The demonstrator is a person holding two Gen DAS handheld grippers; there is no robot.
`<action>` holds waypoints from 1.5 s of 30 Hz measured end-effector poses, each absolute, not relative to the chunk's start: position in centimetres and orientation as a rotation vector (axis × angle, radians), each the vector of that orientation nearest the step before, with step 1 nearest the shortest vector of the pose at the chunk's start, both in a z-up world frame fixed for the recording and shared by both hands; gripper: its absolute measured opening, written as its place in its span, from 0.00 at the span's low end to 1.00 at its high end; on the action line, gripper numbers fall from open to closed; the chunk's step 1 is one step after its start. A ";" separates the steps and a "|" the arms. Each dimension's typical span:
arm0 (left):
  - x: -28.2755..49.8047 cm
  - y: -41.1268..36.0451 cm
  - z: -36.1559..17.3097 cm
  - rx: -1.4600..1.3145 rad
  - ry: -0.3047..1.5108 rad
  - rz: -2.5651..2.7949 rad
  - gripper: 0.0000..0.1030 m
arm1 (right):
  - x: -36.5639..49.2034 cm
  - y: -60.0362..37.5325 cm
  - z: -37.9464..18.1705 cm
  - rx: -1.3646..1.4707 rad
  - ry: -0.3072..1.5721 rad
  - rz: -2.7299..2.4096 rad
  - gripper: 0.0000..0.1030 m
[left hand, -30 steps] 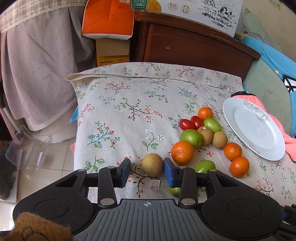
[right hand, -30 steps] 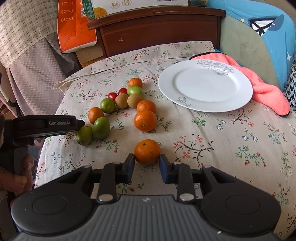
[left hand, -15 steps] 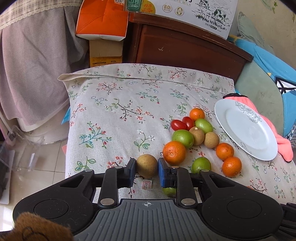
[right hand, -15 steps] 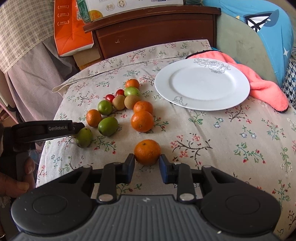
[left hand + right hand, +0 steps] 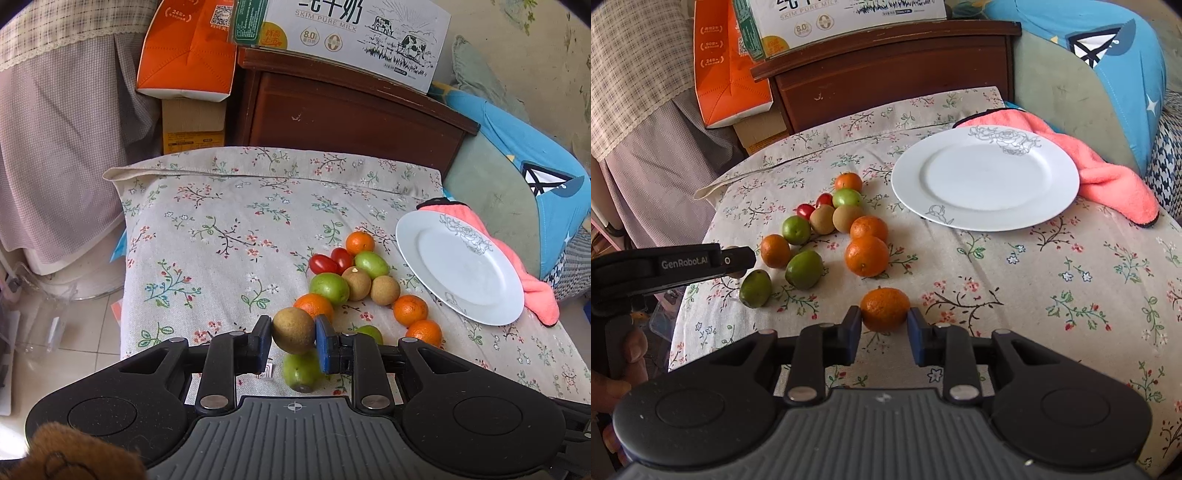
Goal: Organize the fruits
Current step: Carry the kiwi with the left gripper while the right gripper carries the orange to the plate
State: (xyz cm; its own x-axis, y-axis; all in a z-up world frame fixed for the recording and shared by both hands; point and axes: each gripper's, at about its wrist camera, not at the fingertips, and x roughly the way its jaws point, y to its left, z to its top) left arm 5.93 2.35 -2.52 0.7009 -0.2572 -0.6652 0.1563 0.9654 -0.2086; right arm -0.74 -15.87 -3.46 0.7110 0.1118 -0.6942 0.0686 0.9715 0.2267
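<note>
My left gripper [image 5: 293, 338] is shut on a brown round fruit [image 5: 294, 330] and holds it lifted above the floral cloth [image 5: 221, 229]; a green fruit [image 5: 301, 371] lies below it. My right gripper [image 5: 884, 325] is shut on an orange mandarin [image 5: 884, 308], held just above the cloth. A cluster of mandarins, green fruits, brown fruits and cherry tomatoes [image 5: 827, 229] lies left of the white plate [image 5: 984, 181], which holds nothing. The left gripper shows in the right wrist view [image 5: 735, 258], its fruit mostly hidden.
A pink towel [image 5: 1108, 173] lies under the plate's far right edge. A dark wooden cabinet [image 5: 343, 114] with milk cartons stands behind the table. A blue cushion [image 5: 1108, 66] is at the right. The table's left edge [image 5: 123, 258] drops to tiled floor.
My left gripper closed on the brown fruit and lifted it off the cloth. My right gripper stayed shut on the mandarin and rose slightly.
</note>
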 end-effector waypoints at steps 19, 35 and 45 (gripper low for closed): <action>4.9 -0.8 0.0 -0.116 0.709 -0.329 0.22 | -0.9 -17.5 -2.7 0.273 0.769 0.008 0.08; 5.3 0.7 -0.5 -0.143 0.729 -0.260 0.22 | 0.4 -16.6 -3.7 0.295 0.768 0.048 0.50; 5.3 0.0 0.0 -0.140 0.730 -0.284 0.22 | 1.2 -15.9 -4.3 0.238 0.791 0.069 0.31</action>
State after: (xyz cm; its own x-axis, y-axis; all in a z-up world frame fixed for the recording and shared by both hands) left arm 5.29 -0.03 -0.01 0.7089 -0.3034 -0.6368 0.2063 0.9525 -0.2241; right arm 1.23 -15.88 -4.31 0.7022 0.1506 -0.6958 0.0273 0.9710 0.2377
